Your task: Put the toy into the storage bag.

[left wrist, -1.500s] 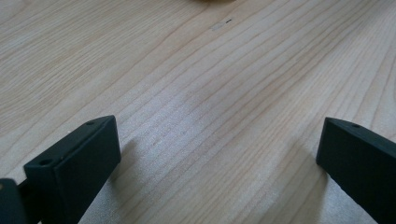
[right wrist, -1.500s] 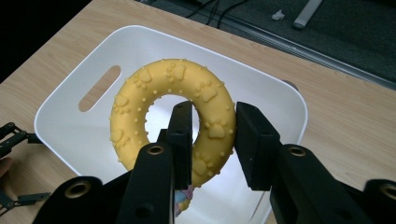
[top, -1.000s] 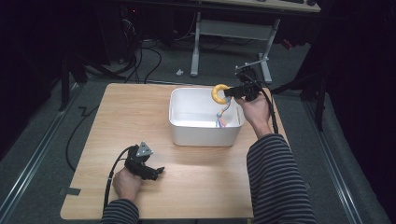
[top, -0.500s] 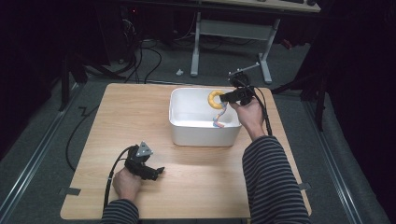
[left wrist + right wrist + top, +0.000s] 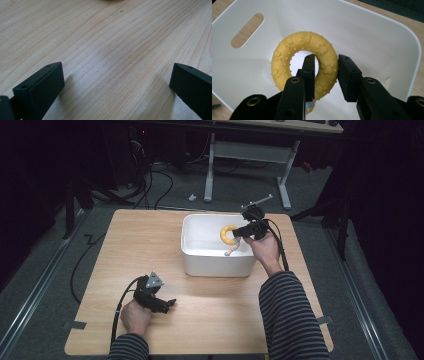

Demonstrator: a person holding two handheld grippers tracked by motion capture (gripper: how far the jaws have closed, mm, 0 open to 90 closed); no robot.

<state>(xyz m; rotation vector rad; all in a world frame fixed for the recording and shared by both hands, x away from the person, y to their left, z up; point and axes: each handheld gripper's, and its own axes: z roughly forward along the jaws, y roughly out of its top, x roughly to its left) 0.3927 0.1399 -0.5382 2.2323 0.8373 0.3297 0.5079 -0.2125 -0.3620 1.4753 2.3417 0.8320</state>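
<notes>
2 grippers are working at the table [image 5: 125,245], well apart. From the high view, the right gripper [image 5: 239,232] is reaching over the far right rim of the white bin [image 5: 192,252], holding the yellow ring [image 5: 228,234] above the bin's inside, while a pale item [image 5: 230,251] is lying below it on the floor of the bin. The right gripper view is giving what the high view cannot: 1 jaw is passing through the ring's hole, the other is pressing its outer edge, and the ring [image 5: 305,62] is showing raised paw prints and dots. The left gripper [image 5: 169,303] is resting low near the table's front edge; its own view is showing the jaws standing wide with bare wood [image 5: 112,50] between them.
</notes>
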